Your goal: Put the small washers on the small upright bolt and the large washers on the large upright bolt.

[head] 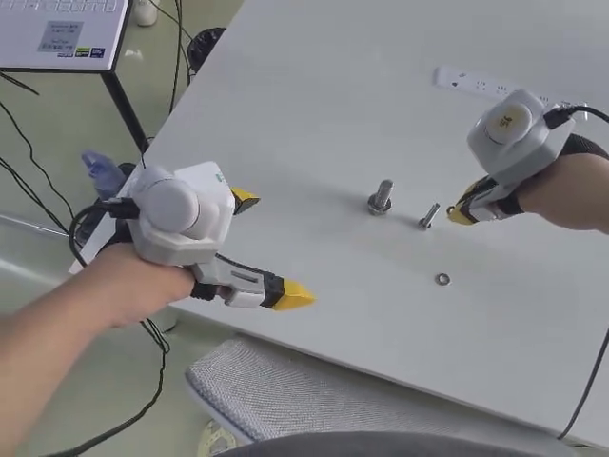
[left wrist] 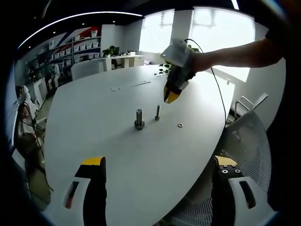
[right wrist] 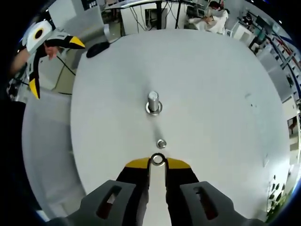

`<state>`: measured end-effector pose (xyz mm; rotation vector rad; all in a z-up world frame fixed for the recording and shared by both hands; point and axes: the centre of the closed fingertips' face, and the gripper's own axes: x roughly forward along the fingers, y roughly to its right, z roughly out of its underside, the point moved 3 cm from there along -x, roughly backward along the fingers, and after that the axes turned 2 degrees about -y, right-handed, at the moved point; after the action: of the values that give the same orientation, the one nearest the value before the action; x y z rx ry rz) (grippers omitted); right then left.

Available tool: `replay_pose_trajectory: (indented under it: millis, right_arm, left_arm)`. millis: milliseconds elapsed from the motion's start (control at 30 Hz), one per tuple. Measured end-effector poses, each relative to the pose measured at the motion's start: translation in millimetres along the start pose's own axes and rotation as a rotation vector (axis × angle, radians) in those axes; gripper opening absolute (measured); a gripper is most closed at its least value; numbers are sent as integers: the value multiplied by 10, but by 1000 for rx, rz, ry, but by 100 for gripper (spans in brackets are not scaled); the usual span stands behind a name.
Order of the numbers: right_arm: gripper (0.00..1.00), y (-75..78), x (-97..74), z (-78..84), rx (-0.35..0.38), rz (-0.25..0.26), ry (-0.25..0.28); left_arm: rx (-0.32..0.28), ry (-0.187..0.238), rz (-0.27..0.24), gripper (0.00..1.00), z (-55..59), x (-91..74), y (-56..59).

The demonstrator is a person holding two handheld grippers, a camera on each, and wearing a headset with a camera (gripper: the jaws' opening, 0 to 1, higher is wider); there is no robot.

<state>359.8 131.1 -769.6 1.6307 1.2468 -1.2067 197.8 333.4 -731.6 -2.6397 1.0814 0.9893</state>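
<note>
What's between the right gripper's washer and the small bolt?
Nothing visible. The washer pinched in the right gripper faces the small bolt across bare table; the large bolt stands beyond it.

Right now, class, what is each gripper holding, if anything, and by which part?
The right gripper pinches a washer by its outer edge, between the tips of its fingers. The left gripper is open and holds nothing.
</note>
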Motion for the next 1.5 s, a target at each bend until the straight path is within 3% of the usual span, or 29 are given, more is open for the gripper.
replay_pose_trajectory:
  millis: [400,833,1500]
  right_arm:
    - [12,154,140,-89,-17,11,6]
    - [12,110,202,-149,-27,2,-5]
    - [12,81,304,-124,-23,-10,-26]
  left_arm:
    - [-2,-6,7,93,17,32,35]
    - [-2,0,15,92,-48,72,-2]
    - [-14,-13,23,89,23,70,-13]
